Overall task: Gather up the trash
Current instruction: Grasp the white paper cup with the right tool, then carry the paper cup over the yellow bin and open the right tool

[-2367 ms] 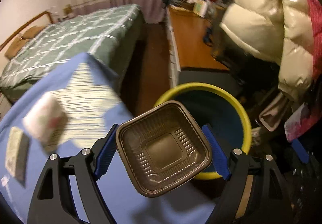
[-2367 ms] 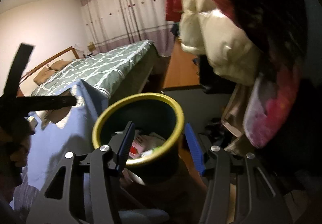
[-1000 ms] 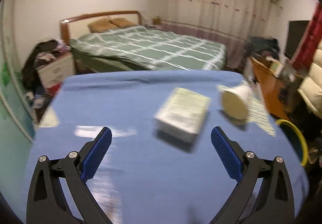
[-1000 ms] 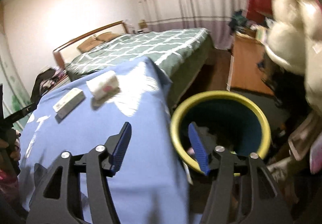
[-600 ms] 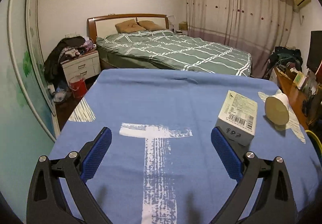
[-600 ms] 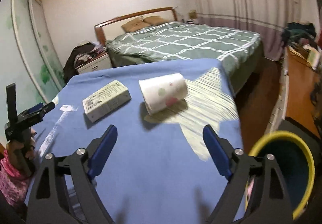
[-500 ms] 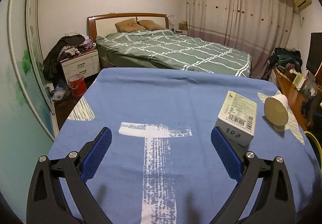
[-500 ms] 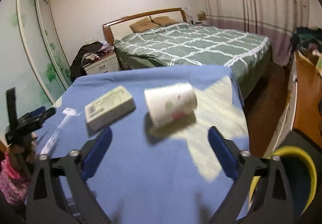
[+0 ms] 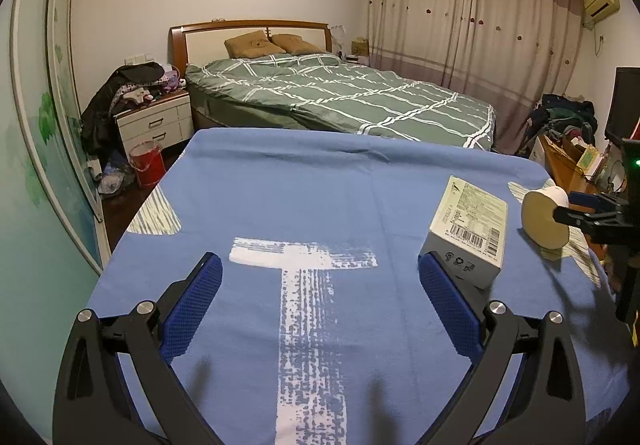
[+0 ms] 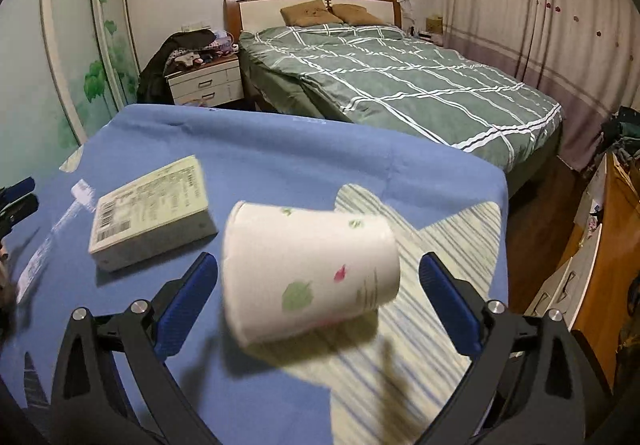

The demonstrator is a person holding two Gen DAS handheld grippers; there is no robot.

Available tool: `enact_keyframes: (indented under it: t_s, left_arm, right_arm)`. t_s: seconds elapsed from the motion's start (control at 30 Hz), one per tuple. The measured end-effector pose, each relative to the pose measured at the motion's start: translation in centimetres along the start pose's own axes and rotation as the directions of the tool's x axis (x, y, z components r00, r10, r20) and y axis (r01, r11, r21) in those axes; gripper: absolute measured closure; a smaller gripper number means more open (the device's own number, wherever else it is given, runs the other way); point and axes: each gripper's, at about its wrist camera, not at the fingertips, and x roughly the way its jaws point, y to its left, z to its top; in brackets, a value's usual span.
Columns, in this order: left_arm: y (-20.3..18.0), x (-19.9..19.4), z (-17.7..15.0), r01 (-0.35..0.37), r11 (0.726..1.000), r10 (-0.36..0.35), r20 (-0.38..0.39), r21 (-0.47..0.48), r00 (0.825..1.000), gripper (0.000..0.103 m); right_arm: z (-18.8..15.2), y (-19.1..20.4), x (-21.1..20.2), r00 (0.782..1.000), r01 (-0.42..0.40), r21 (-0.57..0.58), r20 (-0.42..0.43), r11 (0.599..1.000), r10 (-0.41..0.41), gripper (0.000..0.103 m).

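Cloth (image 10: 280,165) carries the remaining trash: box (image 10: 152,213) and cup (image 10: 308,269), lying on its side just beside it. Right gripper (image 10: 318,297) is wide open, cup framed between the jaws, untouched; pads are best closed across the cup wall, lightly. Left gripper (image 9: 320,305) is wide open, empty, box by its right finger. Bin is out of frame; cup is motion-blurred.
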Motion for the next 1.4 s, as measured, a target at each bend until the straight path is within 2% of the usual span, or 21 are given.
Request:
enact_keyframes:
  t_s: [0.2,0.27,0.3,0.5,0.63,0.77,0.97,1.1,1.2,1.33,1.4]
  left_arm:
    - [-0.5,0.0,0.0,0.010,1.000,-0.010,-0.009,0.000,1.000,0.006]
    - [-0.6,0.0,0.0,0.011,1.000,-0.011,-0.010,0.002,1.000,0.006]
    - [-0.6,0.1,0.0,0.010,1.000,-0.010,-0.011,0.003,1.000,0.006]
    - [-0.6,0.1,0.1,0.009,1.000,-0.009,-0.009,0.004,1.000,0.006]
    - [-0.7,0.0,0.1,0.007,1.000,-0.007,-0.007,0.006,1.000,0.006]
    - [-0.9,0.0,0.0,0.006,1.000,-0.006,-0.002,0.009,1.000,0.006]
    - [-1.0,-0.3,0.0,0.001,1.000,-0.001,0.005,0.018,1.000,0.006]
    - [-1.0,-0.4,-0.1,0.000,1.000,-0.001,0.007,0.017,1.000,0.006]
    - [-0.9,-0.4,-0.1,-0.001,1.000,0.001,0.008,0.017,1.000,0.006]
    - [-0.8,-0.5,-0.1,-0.002,1.000,0.002,0.007,0.011,1.000,0.006]
    - [-0.7,-0.5,-0.2,-0.003,1.000,0.003,0.006,0.007,1.000,0.006]
  right_arm:
    - [0.4,0.0,2.0,0.998,-0.026,-0.005,-0.061,1.000,0.026,0.007]
    - [0.2,-0.2,2.0,0.997,-0.025,0.018,-0.070,1.000,0.026,0.020]
    - [0.0,-0.4,2.2,0.996,-0.031,0.049,-0.081,0.998,0.035,0.022]
    - [-1.6,-0.1,0.0,0.999,-0.035,0.128,-0.030,0.991,0.039,0.022]
    - [-3.5,0.1,-3.7,0.999,0.031,0.197,0.035,0.980,-0.039,0.022]
    - [-5.6,-0.4,-7.1,0.992,0.094,0.272,0.060,0.958,-0.115,0.022]
    - [-10.6,-3.5,-12.8,0.955,0.233,0.414,0.071,0.880,-0.287,0.022]
    - [-14.2,-7.0,-15.6,0.914,0.320,0.527,0.048,0.787,-0.403,0.022]
    - [-16.7,-10.1,-16.6,0.891,0.371,0.594,-0.012,0.714,-0.454,0.022]
    - [-18.3,-12.2,-16.9,0.857,0.445,0.607,-0.076,0.659,-0.509,0.022]
    - [-18.9,-12.8,-16.6,0.855,0.455,0.619,-0.103,0.641,-0.508,0.021]
